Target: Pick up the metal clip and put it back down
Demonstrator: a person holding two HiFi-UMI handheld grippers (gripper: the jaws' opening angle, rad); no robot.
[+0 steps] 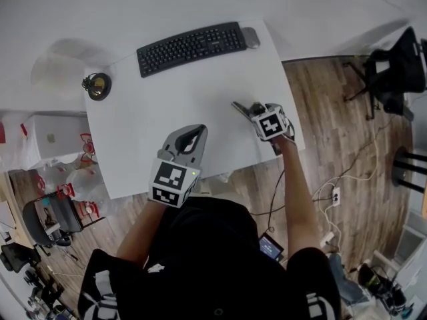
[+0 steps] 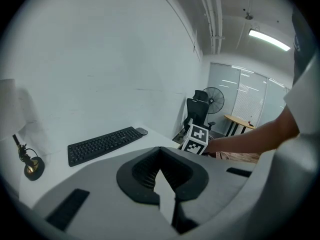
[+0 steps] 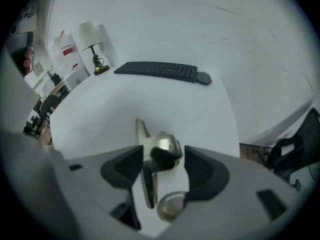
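Note:
The metal clip (image 1: 244, 109) is a shiny spring clamp that lies near the right edge of the white table (image 1: 153, 122). My right gripper (image 1: 253, 112) is around it. In the right gripper view the clip (image 3: 162, 148) sits between the two black pads with a thin strip of table showing beside it, so the right gripper (image 3: 162, 158) stands open. One flat handle of the clip runs back under the left pad. My left gripper (image 1: 198, 132) hovers over the table's front edge, shut and empty; its tips meet in the left gripper view (image 2: 160, 149).
A black keyboard (image 1: 191, 47) and a mouse (image 1: 251, 37) lie at the table's far edge. A small brass lamp (image 1: 99, 85) stands at the far left corner. Right of the table are wood floor, cables and a black chair (image 1: 393, 65). Boxes and bags crowd the left.

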